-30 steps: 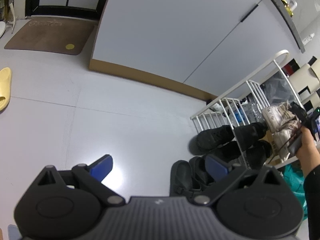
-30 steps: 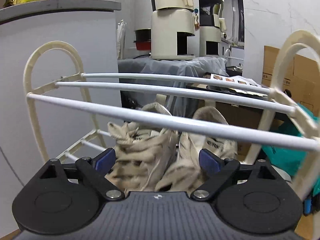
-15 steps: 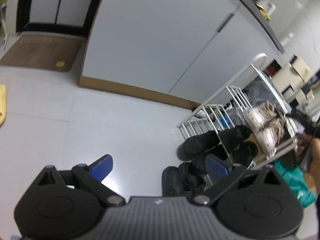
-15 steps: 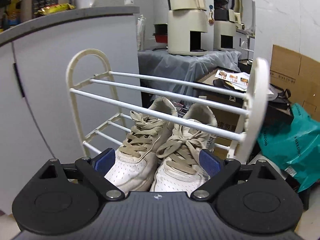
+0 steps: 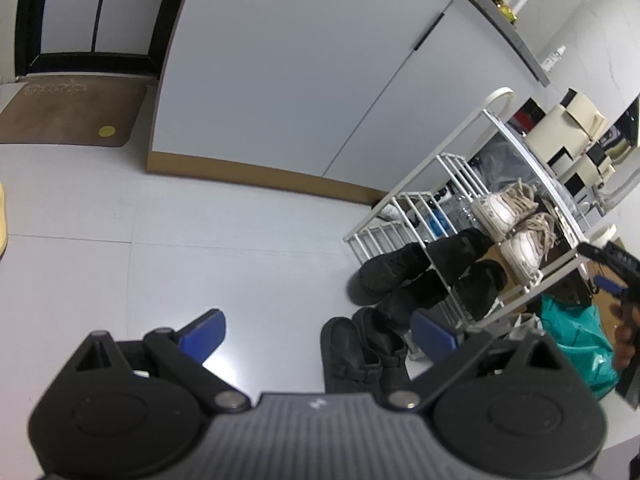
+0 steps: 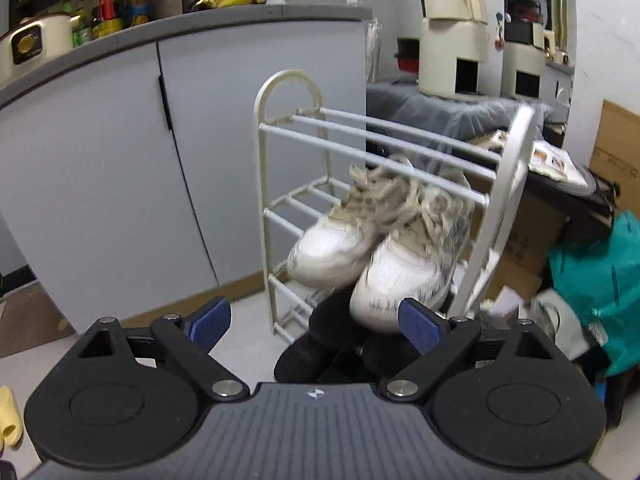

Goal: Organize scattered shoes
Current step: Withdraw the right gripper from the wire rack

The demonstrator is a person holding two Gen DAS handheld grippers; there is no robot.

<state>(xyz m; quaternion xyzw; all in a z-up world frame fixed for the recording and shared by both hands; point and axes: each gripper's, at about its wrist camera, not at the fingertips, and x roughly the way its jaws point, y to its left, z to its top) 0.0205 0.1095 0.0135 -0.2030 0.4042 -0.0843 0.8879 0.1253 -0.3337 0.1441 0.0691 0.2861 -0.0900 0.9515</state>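
A white wire shoe rack point(image 6: 280, 128) stands by the grey cabinet; it also shows in the left wrist view point(image 5: 440, 184). A pair of white sneakers point(image 6: 376, 240) sits on its middle shelf, also in the left wrist view point(image 5: 508, 224). Black shoes point(image 5: 400, 268) lie on the lower shelf, and black sandals point(image 5: 360, 348) lie on the floor in front. My right gripper point(image 6: 314, 322) is open and empty, a short way back from the sneakers. My left gripper point(image 5: 316, 330) is open and empty above the floor near the sandals.
A yellow slipper point(image 6: 8, 416) lies on the floor at the far left, its edge also in the left wrist view point(image 5: 2, 220). A brown doormat point(image 5: 68, 116) lies by the dark door. A teal bag point(image 6: 596, 280) and cardboard boxes point(image 6: 616, 176) stand right of the rack.
My right gripper has pulled back from the rack, leaving the white sneakers on the shelf. My left gripper has tilted so more of the rack shows.
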